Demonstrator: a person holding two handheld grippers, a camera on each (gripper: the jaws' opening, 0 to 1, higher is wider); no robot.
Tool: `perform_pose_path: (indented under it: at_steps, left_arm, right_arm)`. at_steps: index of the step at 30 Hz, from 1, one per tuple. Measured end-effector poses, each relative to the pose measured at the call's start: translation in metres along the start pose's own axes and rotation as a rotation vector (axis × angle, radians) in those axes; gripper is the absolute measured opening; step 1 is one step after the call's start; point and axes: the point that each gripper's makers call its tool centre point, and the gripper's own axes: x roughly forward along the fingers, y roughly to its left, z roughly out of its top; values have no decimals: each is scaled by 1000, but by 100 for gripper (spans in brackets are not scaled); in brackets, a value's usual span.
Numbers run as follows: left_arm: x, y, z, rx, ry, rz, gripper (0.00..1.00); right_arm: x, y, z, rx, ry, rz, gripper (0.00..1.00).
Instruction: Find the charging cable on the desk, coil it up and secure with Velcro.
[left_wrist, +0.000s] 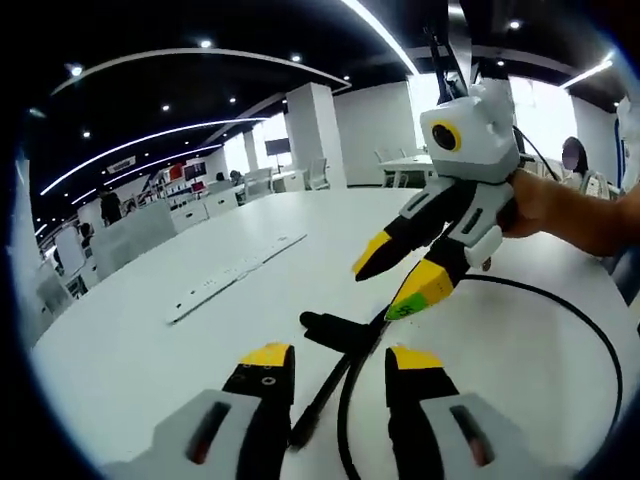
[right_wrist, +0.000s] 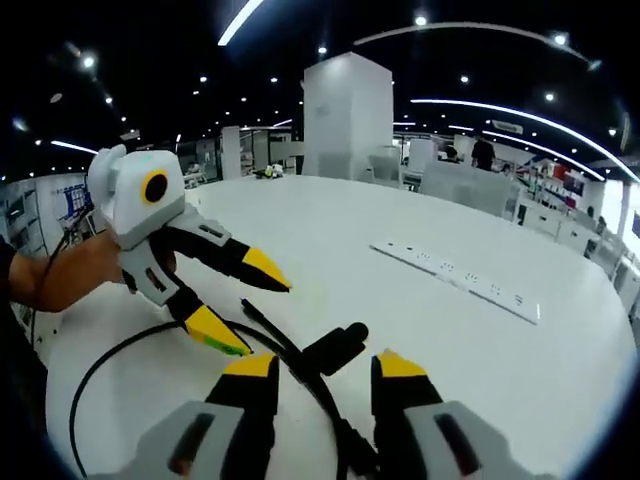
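In the left gripper view, the left claw (left_wrist: 340, 362) stands released low over the white table (left_wrist: 150, 330), the black charging cable (left_wrist: 585, 325) running between its jaws and looping off to the right. The right claw (left_wrist: 388, 288) hovers released above the cable's Velcro strap (left_wrist: 328, 326).

In the right gripper view, the right claw (right_wrist: 326, 367) gapes over the strap (right_wrist: 335, 347); the left claw (right_wrist: 250, 308) is released, one tip by the cable (right_wrist: 110, 362). A power strip (right_wrist: 455, 280) lies beyond.

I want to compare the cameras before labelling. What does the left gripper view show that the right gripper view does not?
Left gripper view alone: the right tongs open above the black charging cable, held by a hand. Right gripper view alone: the left tongs open above it. Both share the round white table, the flat white power strip and the cable's black Velcro strap.
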Motion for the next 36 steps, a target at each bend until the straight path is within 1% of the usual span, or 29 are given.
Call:
perform_pose_path:
  at_steps: [1, 3, 4, 6, 7, 8, 9, 10, 11, 12, 14, 15, 17, 18, 19, 23, 25, 27, 30, 32, 33, 34, 35, 36]
  left_arm:
    - [-1, 1, -1, -11, 5, 3, 44]
    - [-4, 2, -3, -44, 10, 14, 43]
    - [-4, 0, 0, -58, 1, 15, 43]
    - [-12, -8, 10, -116, -57, 8, 43]
    - [-15, -10, 14, -128, -74, 5, 42]
    - [-20, -14, 20, -136, -109, -6, 41]
    - [-28, -19, 27, -135, -152, -19, 41]
    - [-33, -21, 28, -135, -159, -12, 41]
    - [-37, -23, 28, -133, -157, -9, 41]
    - [-40, -25, 29, -132, -158, -7, 41]
    - [-48, -34, 30, -131, -156, -8, 43]
    - [-53, -38, 30, -135, -154, -8, 44]
    - [-63, -45, 28, -129, -151, -5, 46]
    - [-69, -47, 28, -117, -153, 7, 46]
    - [-78, -51, 28, -95, -167, 27, 45]
    - [-95, -58, 23, -81, -177, 47, 45]
    - [-102, -63, 20, -80, -171, 45, 47]
    - [-112, -64, 20, -111, -189, 52, 47]
    - [-125, -67, 20, -165, -228, 87, 47]
    - [-131, -74, 18, -176, -236, 97, 46]
    - [-133, -74, 16, -184, -242, 110, 46]
    - [-136, -75, 16, -206, -253, 128, 48]
    - [-138, -77, 16, -217, -264, 133, 51]
    - [-140, -80, 13, -227, -264, 129, 55]
  right_arm:
    - [-2, 0, -1, 4, -4, -2, 42]
    - [-6, 3, -2, 10, -10, -1, 41]
    - [-6, 3, -2, 11, -11, -1, 41]
    - [-11, 8, -2, 8, -15, 2, 42]
    - [-13, 10, -2, 5, -16, 2, 42]
    - [-16, 12, -3, 8, -16, 5, 44]
    - [-19, 16, -5, 13, -11, 10, 47]
    - [-23, 18, -8, 31, 3, 14, 50]
    - [-24, 17, -10, 31, 5, 11, 52]
    - [-32, 24, -13, 21, 11, 1, 51]
    - [-45, 33, -17, 1, 5, -13, 51]
    - [-50, 37, -19, 2, 2, -16, 51]
    - [-54, 35, -19, 10, -8, -16, 51]
    - [-57, 36, -20, 24, -14, -13, 51]
    - [-61, 43, -24, 58, -15, -4, 51]
    - [-67, 48, -33, 97, -26, 9, 50]
    - [-72, 53, -36, 91, -31, 5, 49]
    - [-79, 53, -38, 94, -44, -21, 48]
    - [-89, 58, -40, 100, -65, -35, 46]
    - [-96, 65, -42, 97, -77, -45, 46]
    - [-99, 67, -44, 90, -80, -52, 46]
    - [-102, 71, -46, 80, -83, -56, 46]
    - [-104, 73, -47, 74, -86, -59, 47]
    - [-109, 77, -49, 66, -90, -60, 47]
